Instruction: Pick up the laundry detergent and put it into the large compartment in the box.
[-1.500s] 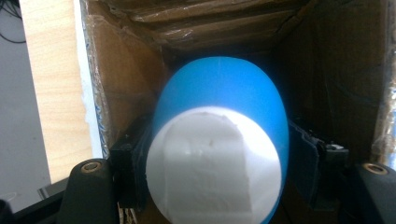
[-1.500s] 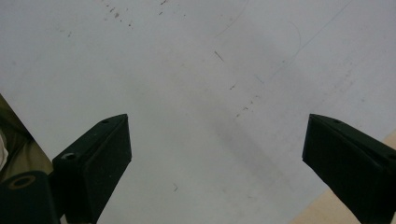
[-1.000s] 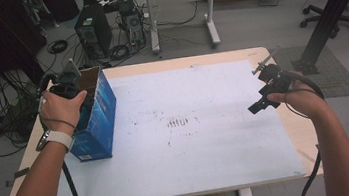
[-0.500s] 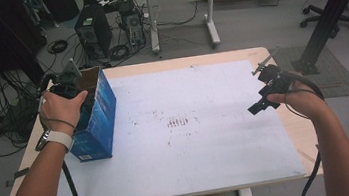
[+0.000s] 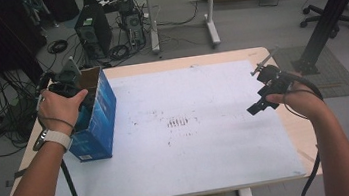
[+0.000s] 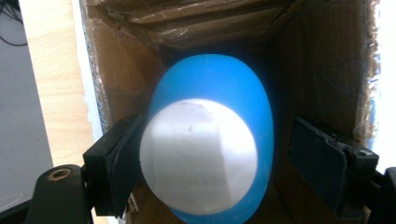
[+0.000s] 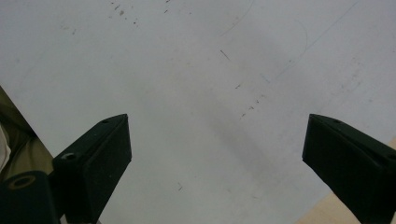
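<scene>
Looking along the left gripper [image 6: 215, 154], its two black fingers [image 6: 119, 163] stood apart, deep inside the open cardboard box [image 6: 327, 60]. The jaws had just been opening. A blue and white egg-shaped thing [image 6: 210, 140] sat between them. The finger on the left of that view was touching the egg or just beside it, and the finger on the right stood clear, with a dark gap between. So the grip looked let go, not pressing.

The egg's long side ran straight away from the fingers, down toward the bottom of the box. Its white round end pointed back at the fingers and its blue end pointed away, deeper in. I think the egg was being left in the box, so the next move would be to pull straight back out along that same line.

The left hand [image 5: 62, 105] was the near one, right at the blue box [image 5: 95, 119]. The right gripper [image 7: 215, 154] hung wide open and empty over the white table top [image 7: 196, 70], well apart from the box.
</scene>
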Demonstrator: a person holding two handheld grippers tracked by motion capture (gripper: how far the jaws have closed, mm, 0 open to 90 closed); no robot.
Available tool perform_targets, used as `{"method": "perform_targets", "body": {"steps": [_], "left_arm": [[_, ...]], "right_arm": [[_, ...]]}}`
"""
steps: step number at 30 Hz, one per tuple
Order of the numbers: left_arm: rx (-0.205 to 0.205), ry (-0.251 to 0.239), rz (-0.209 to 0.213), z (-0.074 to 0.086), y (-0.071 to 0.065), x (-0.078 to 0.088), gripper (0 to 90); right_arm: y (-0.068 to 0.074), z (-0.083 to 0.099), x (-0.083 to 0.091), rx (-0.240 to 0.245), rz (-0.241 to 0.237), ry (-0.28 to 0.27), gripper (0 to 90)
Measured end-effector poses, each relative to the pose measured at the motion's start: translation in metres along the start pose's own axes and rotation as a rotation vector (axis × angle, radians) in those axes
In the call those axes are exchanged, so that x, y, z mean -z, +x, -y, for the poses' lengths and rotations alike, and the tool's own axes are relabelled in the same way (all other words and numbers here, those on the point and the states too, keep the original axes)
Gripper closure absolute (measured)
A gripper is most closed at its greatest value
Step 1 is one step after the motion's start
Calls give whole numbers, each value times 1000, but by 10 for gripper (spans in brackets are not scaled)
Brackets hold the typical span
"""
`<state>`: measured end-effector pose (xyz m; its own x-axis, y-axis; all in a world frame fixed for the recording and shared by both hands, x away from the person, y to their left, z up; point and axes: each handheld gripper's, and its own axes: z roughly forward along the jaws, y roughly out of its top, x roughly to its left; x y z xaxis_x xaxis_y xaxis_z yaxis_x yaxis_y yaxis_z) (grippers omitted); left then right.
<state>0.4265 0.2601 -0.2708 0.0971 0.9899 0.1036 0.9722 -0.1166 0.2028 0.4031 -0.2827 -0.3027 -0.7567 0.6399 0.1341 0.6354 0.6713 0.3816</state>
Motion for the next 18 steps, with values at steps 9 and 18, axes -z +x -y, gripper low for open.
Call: {"method": "perform_targets", "body": {"steps": [9, 18], "left_arm": [[9, 0, 25, 0, 2, 5, 196], [14, -3, 41, 1, 4, 13, 144]], "right_arm": [[0, 1, 0, 0, 0, 3, 82], [2, 0, 1, -1, -2, -1, 83]]}}
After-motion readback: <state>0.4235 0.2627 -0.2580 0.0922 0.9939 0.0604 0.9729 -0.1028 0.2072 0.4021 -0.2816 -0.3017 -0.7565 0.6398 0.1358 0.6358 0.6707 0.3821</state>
